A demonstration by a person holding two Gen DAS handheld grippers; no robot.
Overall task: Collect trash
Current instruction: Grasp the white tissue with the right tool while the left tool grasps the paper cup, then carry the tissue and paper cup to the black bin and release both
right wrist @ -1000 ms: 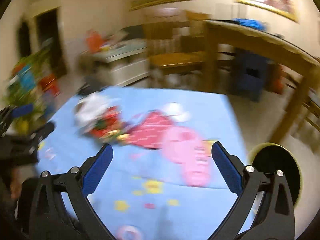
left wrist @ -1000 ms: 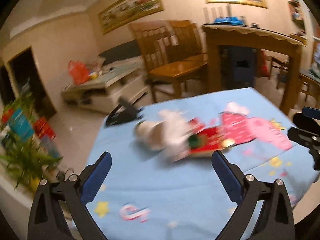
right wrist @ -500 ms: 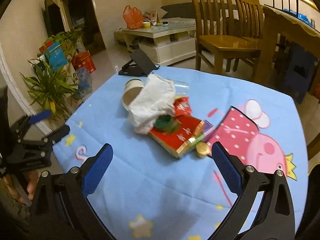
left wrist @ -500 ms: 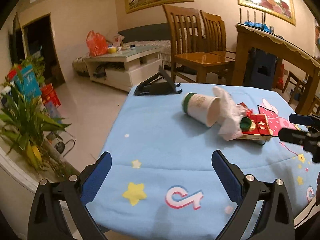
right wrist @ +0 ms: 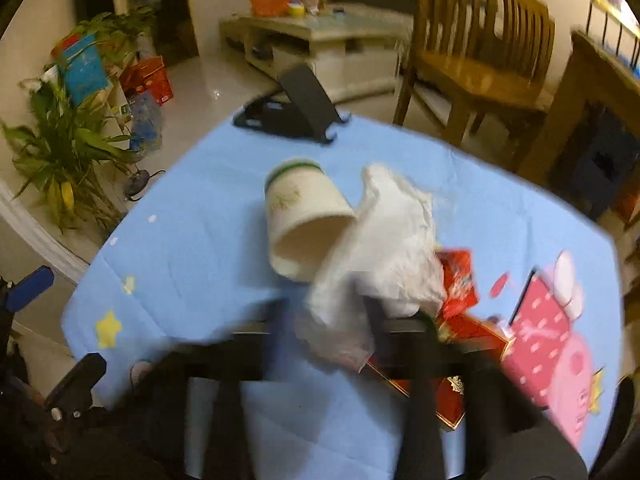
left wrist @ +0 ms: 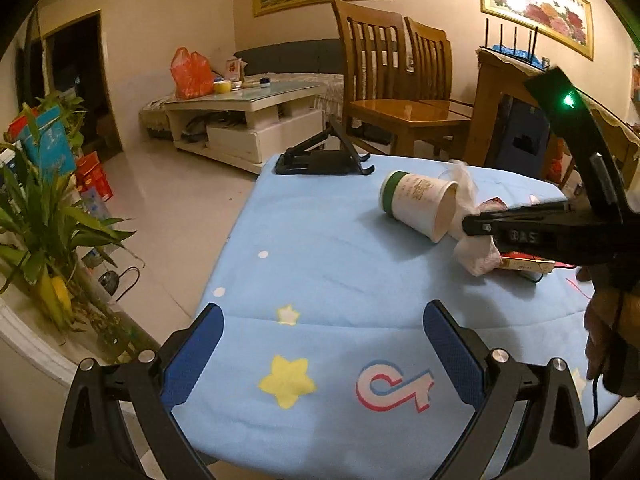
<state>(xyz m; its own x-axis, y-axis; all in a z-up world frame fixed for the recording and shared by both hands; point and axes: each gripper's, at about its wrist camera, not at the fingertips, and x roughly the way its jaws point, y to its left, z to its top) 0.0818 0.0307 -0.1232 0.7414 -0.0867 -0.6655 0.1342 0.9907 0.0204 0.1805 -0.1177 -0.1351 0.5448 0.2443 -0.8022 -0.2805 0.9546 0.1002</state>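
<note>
At the far left of our left wrist view a plant (left wrist: pixel 44 236) stands off the desk (left wrist: pixel 320 264), and our left gripper (left wrist: pixel 322 356) hangs over the desk's near left edge with its jaws released and nothing but blue cloth between them. Further back a black stand (left wrist: pixel 324 156) sits at the far edge. Moving right we come to the trash, heaped together toward the right: a cup (left wrist: pixel 420 204) tipped on its side with its mouth facing right, a tissue (left wrist: pixel 476 252) crumpled against that mouth, and a red box (left wrist: pixel 528 266) under and beside the tissue. Our right gripper (left wrist: pixel 472 227) reaches in from the right. Its jaws have just been closing and look clenched, with the tissue at their tips; the right wrist view is too blurred for us to say the pads truly pinch it, though the tissue (right wrist: pixel 384 240) does drape over the dark fingers there. In that view the cup (right wrist: pixel 304 220) lies left of the tissue, the box (right wrist: pixel 460 340) right of it. We judge the task barely begun: every piece is on the desk, no bin shows, and at best the tissue is being taken first. The cup, the box and the small bits around them are left to gather.
</note>
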